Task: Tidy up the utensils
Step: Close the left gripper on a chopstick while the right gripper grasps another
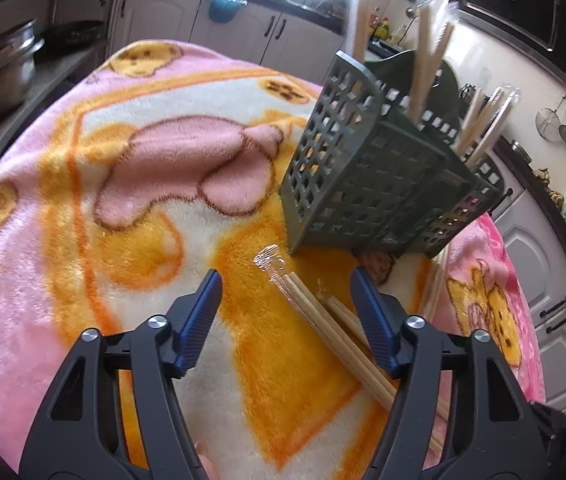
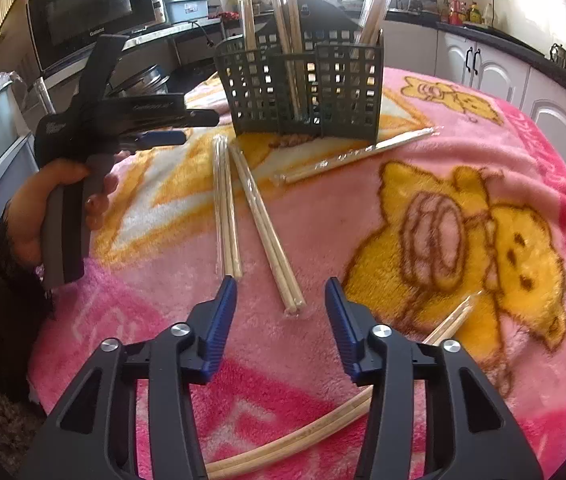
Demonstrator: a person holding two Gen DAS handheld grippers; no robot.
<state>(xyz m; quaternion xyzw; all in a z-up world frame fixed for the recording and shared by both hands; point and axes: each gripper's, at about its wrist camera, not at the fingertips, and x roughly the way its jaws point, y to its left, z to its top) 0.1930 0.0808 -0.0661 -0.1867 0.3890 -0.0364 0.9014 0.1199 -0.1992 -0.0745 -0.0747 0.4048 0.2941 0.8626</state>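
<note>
Blue-padded fingers of the right gripper [image 2: 281, 300] fill the bottom of the right wrist view, spread wide with nothing between them, hanging just short of the near end of a wrapped chopstick pair [image 2: 265, 224] that runs up the centre of the frame toward the slotted green basket [image 2: 303, 88] at top centre. The left gripper [image 1: 285, 288] is likewise spread and empty, with another wrapped pair [image 1: 331, 332] lying under its right finger at lower centre of the left wrist view. More pairs lie scattered on the blanket, and several already stand upright in the basket's compartments. The likeliest trouble, as I judge it, is the slick plastic sleeve: a pinch at the very tip could let the sticks slide or swivel, and the deep pile may hinder the pads getting under them. The light basket could also tip if nudged. Everything rests on a fluffy pink and orange cartoon blanket [image 2: 463, 152] in a kitchen, with a microwave [image 2: 87, 12] at upper left and pale cabinets [image 2: 487, 64] at upper right.
</note>
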